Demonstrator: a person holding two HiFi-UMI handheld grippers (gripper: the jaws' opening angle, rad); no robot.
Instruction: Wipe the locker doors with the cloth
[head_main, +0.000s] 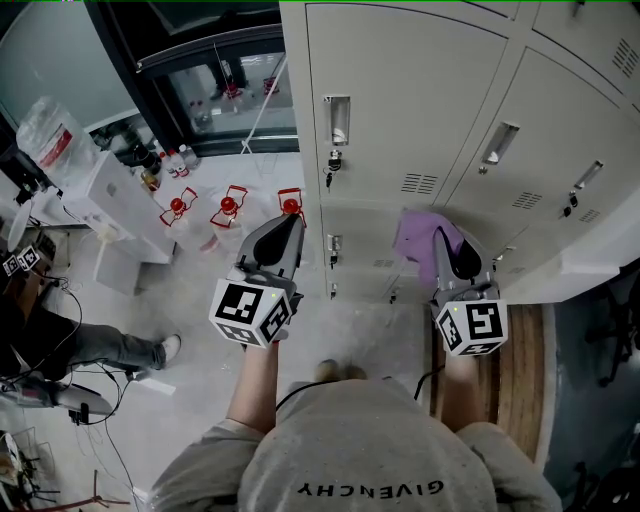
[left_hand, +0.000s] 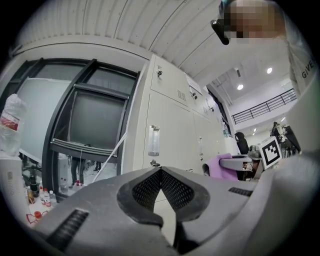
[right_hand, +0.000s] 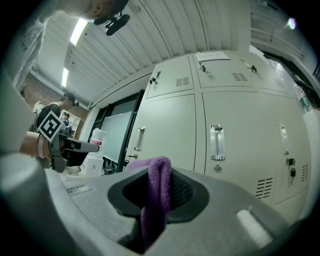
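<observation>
A bank of pale grey locker doors (head_main: 400, 130) fills the upper right of the head view, each with a recessed metal handle (head_main: 337, 118). A purple cloth (head_main: 420, 235) hangs in front of a lower door, pinched in my right gripper (head_main: 443, 243). In the right gripper view the cloth (right_hand: 157, 190) runs folded between the shut jaws, with locker doors (right_hand: 235, 145) ahead. My left gripper (head_main: 290, 228) is shut with nothing in it, held near the lockers' left edge. In the left gripper view its jaws (left_hand: 160, 172) meet, and the cloth (left_hand: 219, 165) shows at the right.
Left of the lockers are a dark-framed glass partition (head_main: 215, 80), several red-capped bottles (head_main: 229, 206) on the floor and a white box (head_main: 110, 200). Cables and a seated person's leg (head_main: 110, 345) lie lower left. A wooden strip (head_main: 520, 370) runs at the right.
</observation>
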